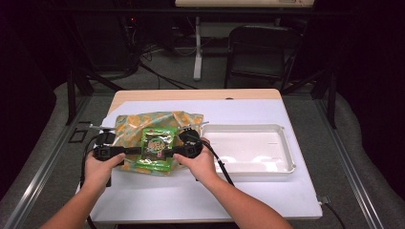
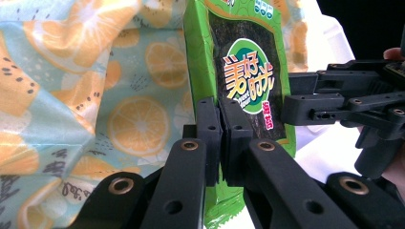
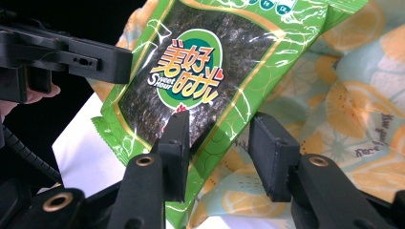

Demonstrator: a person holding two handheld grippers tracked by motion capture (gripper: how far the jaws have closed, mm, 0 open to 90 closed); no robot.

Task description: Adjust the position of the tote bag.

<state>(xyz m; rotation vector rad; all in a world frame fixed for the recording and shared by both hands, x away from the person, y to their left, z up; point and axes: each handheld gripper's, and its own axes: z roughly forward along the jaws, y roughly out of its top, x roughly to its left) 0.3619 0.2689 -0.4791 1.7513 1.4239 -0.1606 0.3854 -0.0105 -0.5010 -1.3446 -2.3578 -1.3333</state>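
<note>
A green seaweed snack packet (image 1: 155, 149) lies over a fruit-print cloth bag (image 1: 129, 125) at the table's middle. In the left gripper view my left gripper (image 2: 220, 125) is shut on the packet's (image 2: 248, 71) near edge, pads pressed together on the foil. From the other side comes my right gripper (image 1: 169, 151). In its own view the right gripper (image 3: 222, 143) stands open, the packet's (image 3: 191, 76) corner lying between the jaws with a gap to the right pad (image 3: 273, 151). The right gripper (image 2: 334, 100) faces the left one across the packet, and the left gripper (image 3: 71, 55) appears at the upper left.
A shallow white tray (image 1: 286, 143) sits to the right of the bag on a white sheet (image 1: 200, 195) that covers the wooden table. Cables trail from both grippers. A dark chair (image 1: 260, 52) and a table leg stand beyond the far edge.
</note>
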